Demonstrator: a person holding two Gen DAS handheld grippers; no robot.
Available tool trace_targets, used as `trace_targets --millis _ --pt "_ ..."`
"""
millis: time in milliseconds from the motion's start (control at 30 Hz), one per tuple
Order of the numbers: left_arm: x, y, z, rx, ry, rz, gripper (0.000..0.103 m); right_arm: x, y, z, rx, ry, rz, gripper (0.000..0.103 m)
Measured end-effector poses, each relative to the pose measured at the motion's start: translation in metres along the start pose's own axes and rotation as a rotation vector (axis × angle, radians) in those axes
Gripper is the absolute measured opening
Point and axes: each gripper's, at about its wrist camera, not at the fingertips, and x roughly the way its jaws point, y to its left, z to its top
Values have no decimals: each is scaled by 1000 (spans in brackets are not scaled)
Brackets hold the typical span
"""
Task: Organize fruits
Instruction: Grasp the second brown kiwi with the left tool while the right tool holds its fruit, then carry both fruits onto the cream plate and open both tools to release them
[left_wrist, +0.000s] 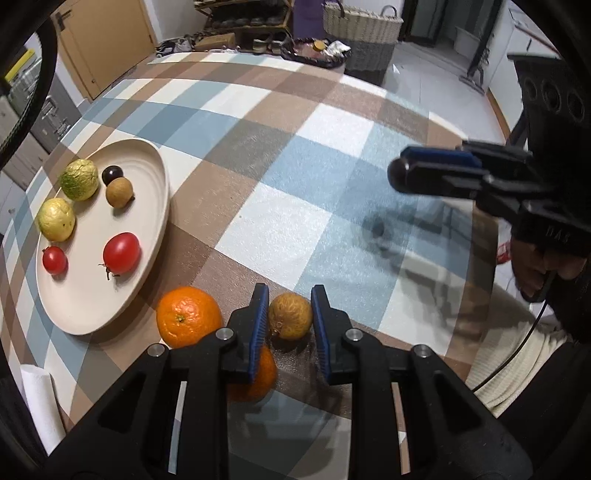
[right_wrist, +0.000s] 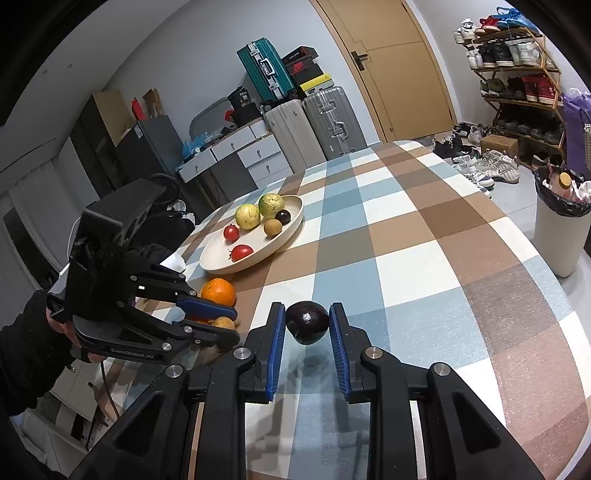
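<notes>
On left gripper (right_wrist: 229, 325): "CenRoboLAI".

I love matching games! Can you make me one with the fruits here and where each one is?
Things:
1. dark plum
2. brown fruit
3. big orange
4. red tomato

Places:
A. on the cream plate
B. on the cloth beside the plate
C. in the left gripper
D. in the right gripper

Pairs: 1-D, 2-C, 3-B, 4-A

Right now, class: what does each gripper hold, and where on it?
Left gripper: the small brownish fruit, by its two sides. Right gripper: the dark round fruit, also by its sides.
</notes>
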Motion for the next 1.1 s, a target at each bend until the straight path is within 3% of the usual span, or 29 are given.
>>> trace_targets --millis 233,400,567,733,1100 --pt "-27 15 10 -80 -78 -48 21 6 6 10 -10 10 15 25" --pt "-43 34 18 -122 -117 33 21 14 12 31 -31 6 33 25" --pt "-60 69 21 -236 -182 74 21 26 24 60 -77 3 58 25" --pt "-70 96 25 -301 -244 216 21 45 32 92 -103 6 86 25" --pt "-60 141 52 -416 -348 237 21 112 42 157 -141 52 127 25"
